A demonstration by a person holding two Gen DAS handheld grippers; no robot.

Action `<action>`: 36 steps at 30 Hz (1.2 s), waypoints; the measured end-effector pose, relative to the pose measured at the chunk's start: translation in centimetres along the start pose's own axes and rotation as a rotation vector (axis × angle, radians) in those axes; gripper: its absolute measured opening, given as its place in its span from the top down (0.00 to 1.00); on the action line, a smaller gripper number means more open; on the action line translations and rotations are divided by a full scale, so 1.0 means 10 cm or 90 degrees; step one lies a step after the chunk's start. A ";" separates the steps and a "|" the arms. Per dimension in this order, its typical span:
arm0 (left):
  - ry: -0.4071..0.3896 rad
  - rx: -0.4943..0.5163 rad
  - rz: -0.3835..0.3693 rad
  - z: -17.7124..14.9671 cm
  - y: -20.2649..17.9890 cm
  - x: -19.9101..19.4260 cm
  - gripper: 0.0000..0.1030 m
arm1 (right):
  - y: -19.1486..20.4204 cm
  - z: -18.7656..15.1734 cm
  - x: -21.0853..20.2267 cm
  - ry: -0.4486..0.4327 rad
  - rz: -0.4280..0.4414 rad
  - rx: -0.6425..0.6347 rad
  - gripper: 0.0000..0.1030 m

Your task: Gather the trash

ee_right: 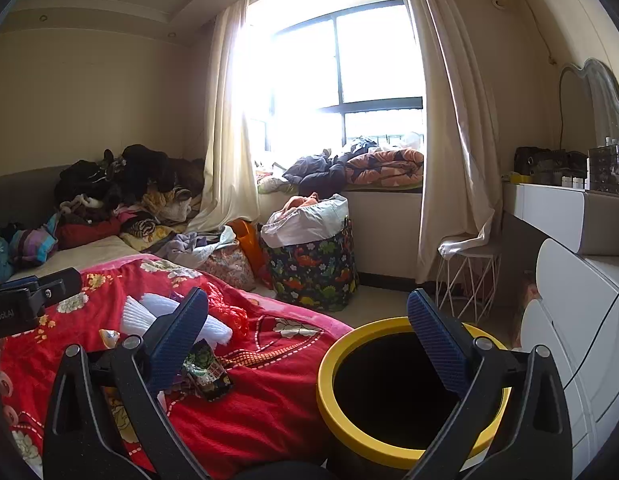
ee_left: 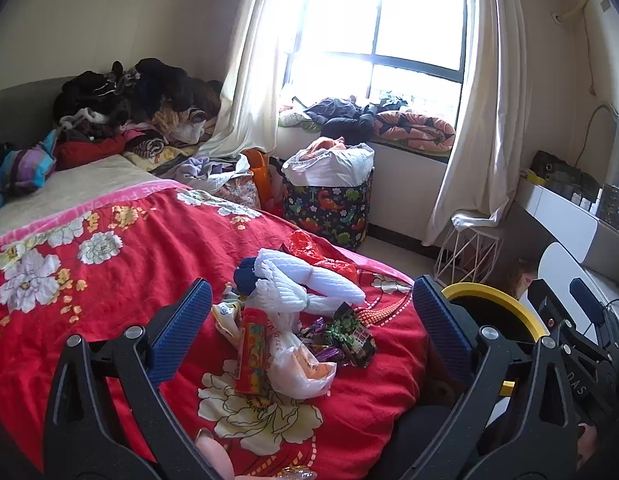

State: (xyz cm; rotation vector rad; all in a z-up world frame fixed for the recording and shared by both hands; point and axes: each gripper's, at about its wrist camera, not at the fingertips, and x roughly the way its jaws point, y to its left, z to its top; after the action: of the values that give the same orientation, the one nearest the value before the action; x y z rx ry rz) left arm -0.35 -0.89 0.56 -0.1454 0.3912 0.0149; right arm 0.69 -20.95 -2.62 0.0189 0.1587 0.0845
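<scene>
A heap of trash lies on the red flowered bedspread (ee_left: 109,280): white foam netting (ee_left: 309,280), a red plastic bag (ee_left: 305,246), a colourful snack box (ee_left: 253,352), a white plastic bag (ee_left: 301,368) and dark candy wrappers (ee_left: 349,336). My left gripper (ee_left: 309,324) is open and empty, its jaws spread either side of the heap. My right gripper (ee_right: 309,336) is open and empty, between the bed and the yellow-rimmed bin (ee_right: 405,388). The foam netting (ee_right: 169,316) and a wrapper (ee_right: 207,372) show by its left finger (ee_right: 177,336). The bin's rim also shows in the left wrist view (ee_left: 497,304).
A dinosaur-print laundry basket (ee_left: 329,204) stands by the window. Piled clothes (ee_left: 129,100) cover the bed's far end. A white wire stool (ee_right: 469,280) and a white dresser (ee_right: 569,300) stand on the right. The left gripper's body (ee_right: 25,300) shows at the right view's left edge.
</scene>
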 end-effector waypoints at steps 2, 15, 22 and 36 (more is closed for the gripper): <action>0.000 0.000 -0.001 0.00 0.00 0.00 0.10 | 0.00 0.00 0.00 0.000 -0.001 0.000 0.06; -0.001 0.000 0.000 0.00 0.00 0.01 0.10 | -0.01 -0.01 0.01 0.001 0.000 0.002 0.06; -0.002 0.001 0.000 0.01 -0.01 0.01 0.10 | -0.01 -0.01 -0.01 0.004 -0.001 0.002 0.06; 0.004 -0.003 -0.004 0.00 0.02 0.02 0.10 | -0.02 -0.01 0.00 0.006 0.000 0.004 0.06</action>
State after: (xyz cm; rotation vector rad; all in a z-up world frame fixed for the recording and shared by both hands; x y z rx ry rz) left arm -0.17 -0.73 0.44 -0.1518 0.3968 0.0085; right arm 0.73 -21.12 -2.77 0.0243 0.1678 0.0842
